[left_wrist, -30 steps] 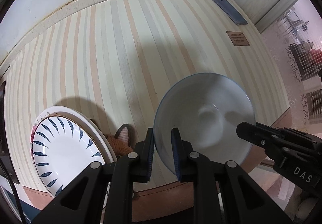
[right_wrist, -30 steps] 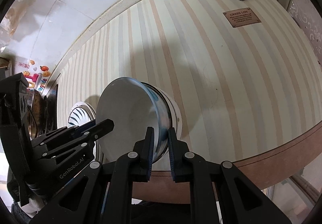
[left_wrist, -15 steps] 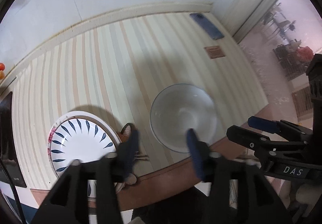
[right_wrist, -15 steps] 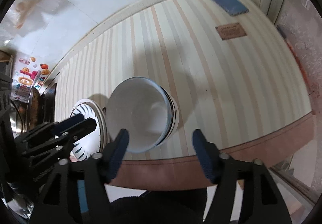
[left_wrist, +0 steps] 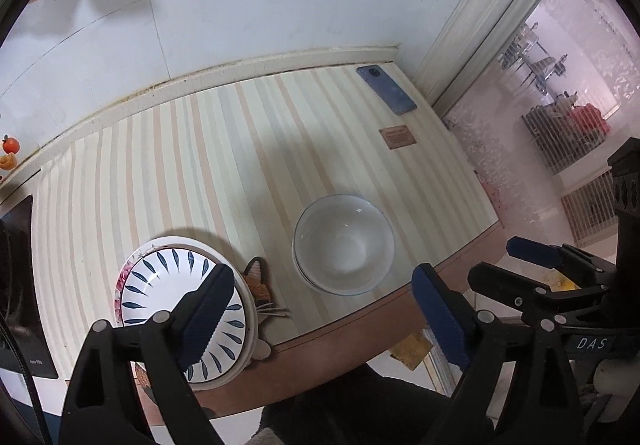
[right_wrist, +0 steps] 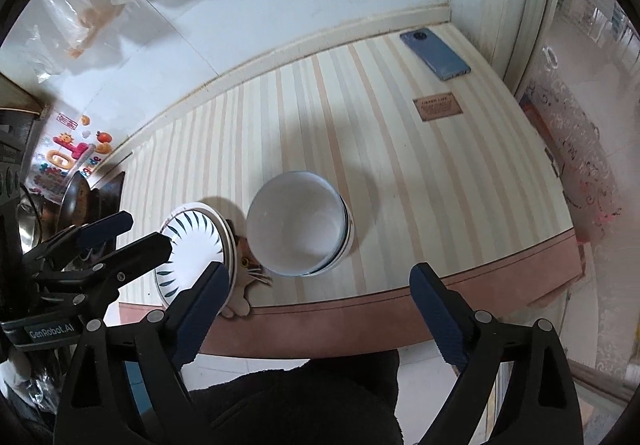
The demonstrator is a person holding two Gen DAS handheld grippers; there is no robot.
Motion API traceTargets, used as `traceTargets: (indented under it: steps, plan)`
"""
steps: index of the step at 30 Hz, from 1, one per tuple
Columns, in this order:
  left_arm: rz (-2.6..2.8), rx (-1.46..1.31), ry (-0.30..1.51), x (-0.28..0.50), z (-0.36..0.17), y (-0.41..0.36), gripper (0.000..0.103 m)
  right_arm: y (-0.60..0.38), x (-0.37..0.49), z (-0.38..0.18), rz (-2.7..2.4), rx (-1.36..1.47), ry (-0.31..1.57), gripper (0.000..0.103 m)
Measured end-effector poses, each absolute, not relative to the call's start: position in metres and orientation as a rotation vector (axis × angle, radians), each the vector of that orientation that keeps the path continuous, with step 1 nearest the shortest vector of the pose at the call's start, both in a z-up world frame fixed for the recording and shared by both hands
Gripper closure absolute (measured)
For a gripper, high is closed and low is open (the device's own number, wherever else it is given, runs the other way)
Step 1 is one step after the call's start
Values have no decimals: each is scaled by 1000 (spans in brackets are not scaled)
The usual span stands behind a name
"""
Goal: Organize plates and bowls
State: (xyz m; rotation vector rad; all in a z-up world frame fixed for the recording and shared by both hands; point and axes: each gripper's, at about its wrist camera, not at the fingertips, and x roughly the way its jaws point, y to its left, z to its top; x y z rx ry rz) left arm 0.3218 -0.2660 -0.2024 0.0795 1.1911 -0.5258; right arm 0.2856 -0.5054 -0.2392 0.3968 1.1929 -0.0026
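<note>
The right gripper (left_wrist: 560,269) carries the letters "DAS" at the lower right of the left wrist view; the left gripper (right_wrist: 100,241) reads "GenRobot.AI" at the lower left of the right wrist view. Both stand wide open, holding nothing. The stacked white bowls (right_wrist: 298,223) sit at frame centre on the striped bench (right_wrist: 400,165), just beside the leaf-patterned plates (right_wrist: 192,245). A cat-shaped mat (right_wrist: 250,269) is partly hidden between them. The brown label (right_wrist: 438,106) by the blue phone (right_wrist: 434,54) is too blurred to read.
</note>
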Motion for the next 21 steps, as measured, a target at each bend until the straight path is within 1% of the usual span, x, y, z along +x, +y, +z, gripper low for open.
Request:
traceTargets:
  steps: [5,9,13,21]
  plan:
    - [-524,59,1204,331,-207,-265,12,-511,288,-237,-9,418,1181,8]
    - [-499,58,1230,344,-224,-269,12,-517,297,-249,-21,442,1193,8]
    - [-480,41,1280,363,-256,-274,12,-526,309,-281,-22,490,1229,8]
    - [-462,42,1423,403,-330,-296,12,-537,341,-372,38,619,1355,8]
